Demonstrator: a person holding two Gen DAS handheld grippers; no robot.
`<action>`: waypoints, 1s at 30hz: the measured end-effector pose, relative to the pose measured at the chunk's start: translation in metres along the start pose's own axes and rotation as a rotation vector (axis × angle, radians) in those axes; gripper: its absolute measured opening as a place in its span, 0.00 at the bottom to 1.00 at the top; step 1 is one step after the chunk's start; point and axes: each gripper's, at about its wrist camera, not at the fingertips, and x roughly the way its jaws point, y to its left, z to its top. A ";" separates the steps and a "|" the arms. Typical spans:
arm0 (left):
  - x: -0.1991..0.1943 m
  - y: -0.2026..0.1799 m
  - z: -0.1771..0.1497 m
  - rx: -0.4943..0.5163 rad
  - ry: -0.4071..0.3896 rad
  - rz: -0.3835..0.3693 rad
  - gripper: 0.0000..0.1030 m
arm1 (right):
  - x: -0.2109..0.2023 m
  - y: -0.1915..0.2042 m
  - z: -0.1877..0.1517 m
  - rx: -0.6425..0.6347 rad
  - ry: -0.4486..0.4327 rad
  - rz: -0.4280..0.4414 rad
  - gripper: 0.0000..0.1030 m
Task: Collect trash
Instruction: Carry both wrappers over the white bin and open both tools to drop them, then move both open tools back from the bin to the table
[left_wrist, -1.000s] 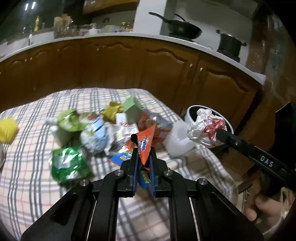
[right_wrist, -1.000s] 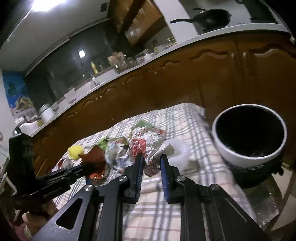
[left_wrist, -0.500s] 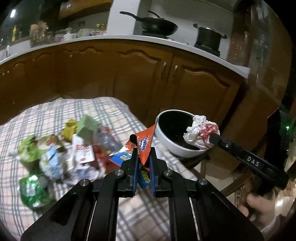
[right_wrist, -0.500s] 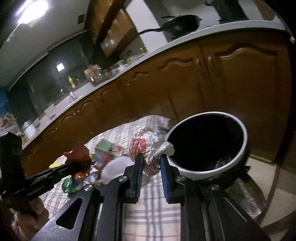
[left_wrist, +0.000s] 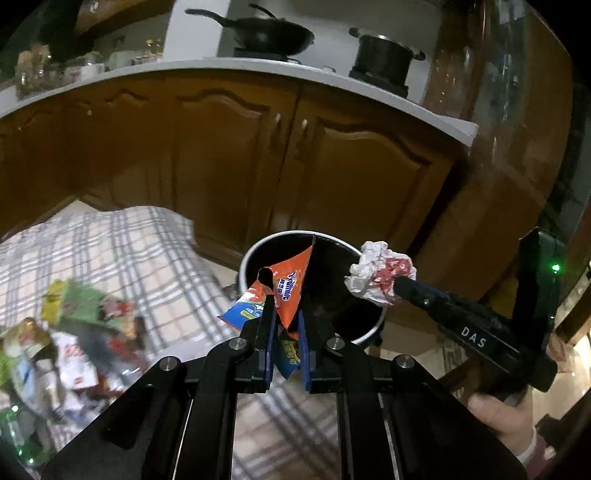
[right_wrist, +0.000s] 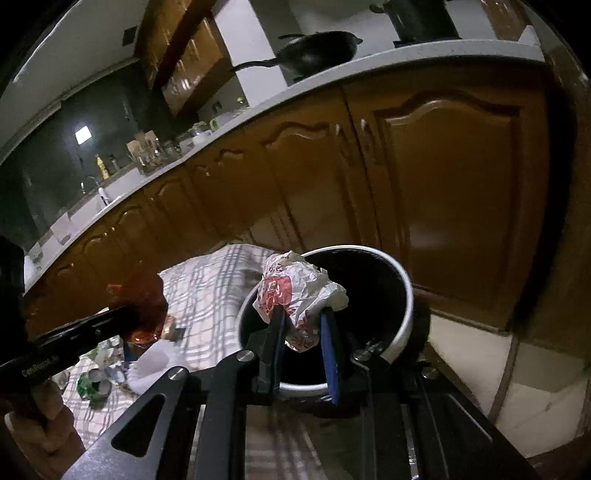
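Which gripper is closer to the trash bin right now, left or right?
Right. The right gripper holds crumpled paper over the trash bin mouth. The left gripper, clamping an orange wrapper, sits just short of the rim.

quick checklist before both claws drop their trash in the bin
1. Left claw shut on orange wrapper: ok.
2. Right claw shut on crumpled paper: ok.
3. Bin mouth open, nothing covering it: ok.
4. Paper over the bin opening: ok in the right wrist view.
5. Wrapper fully over the opening: cannot tell; it lines up with the bin in the left wrist view, but the depth is unclear.
6. Claws apart from each other: ok.
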 end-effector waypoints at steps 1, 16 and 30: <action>0.006 -0.002 0.003 0.000 0.006 -0.004 0.09 | 0.002 -0.003 0.001 0.003 0.002 -0.005 0.18; 0.101 -0.015 0.014 0.000 0.127 -0.010 0.09 | 0.045 -0.030 0.011 0.004 0.091 -0.021 0.19; 0.110 -0.016 0.010 -0.012 0.160 -0.001 0.44 | 0.058 -0.046 0.013 0.049 0.118 -0.036 0.46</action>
